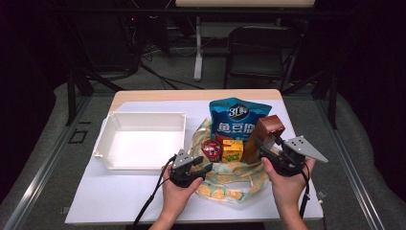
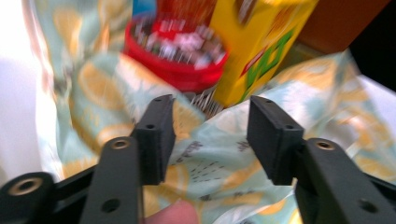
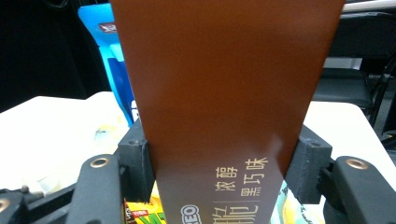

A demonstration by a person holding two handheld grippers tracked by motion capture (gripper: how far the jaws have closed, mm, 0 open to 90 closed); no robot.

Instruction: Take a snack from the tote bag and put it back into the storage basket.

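Currently my right gripper clamps the brown box between both pads, upright over the right edge of the lemon-print cloth, just in front of the blue snack bag. My left gripper hangs wide open, holding nothing, above the cloth near the red tin and yellow carton. White tray sits left on the tabletop.
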